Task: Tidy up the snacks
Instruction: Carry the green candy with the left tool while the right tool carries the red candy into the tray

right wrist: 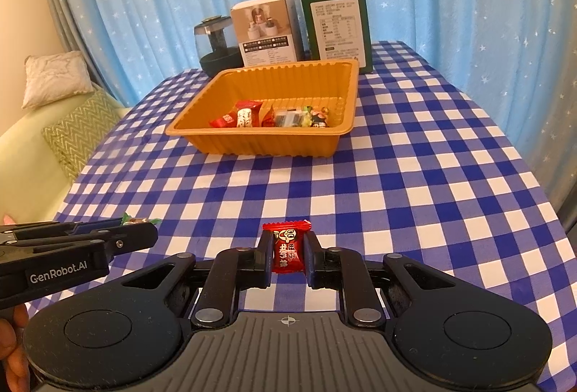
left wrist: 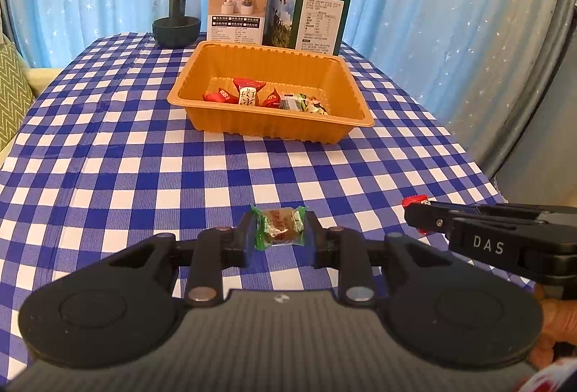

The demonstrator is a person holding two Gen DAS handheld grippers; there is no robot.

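Both candies gripped, tray ahead.

I have the green-wrapped candy [left wrist: 280, 226] pinched in my left gripper [left wrist: 280, 229] and the red candy [right wrist: 286, 247] clamped in my right gripper [right wrist: 286, 253], low over the checked tablecloth [left wrist: 144, 154]. I'd carry each over the orange tray [left wrist: 288, 136], clear its near wall, then release beside the sweets already inside.

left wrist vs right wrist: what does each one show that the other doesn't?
Left wrist only: the green-wrapped candy head-on between the left gripper jaws, and the landscape face of the green box.
Right wrist only: the red candy label in the right gripper, and a white cushion on the sofa.
Both: orange tray with wrapped snacks, checked tablecloth, dark jar, white box.
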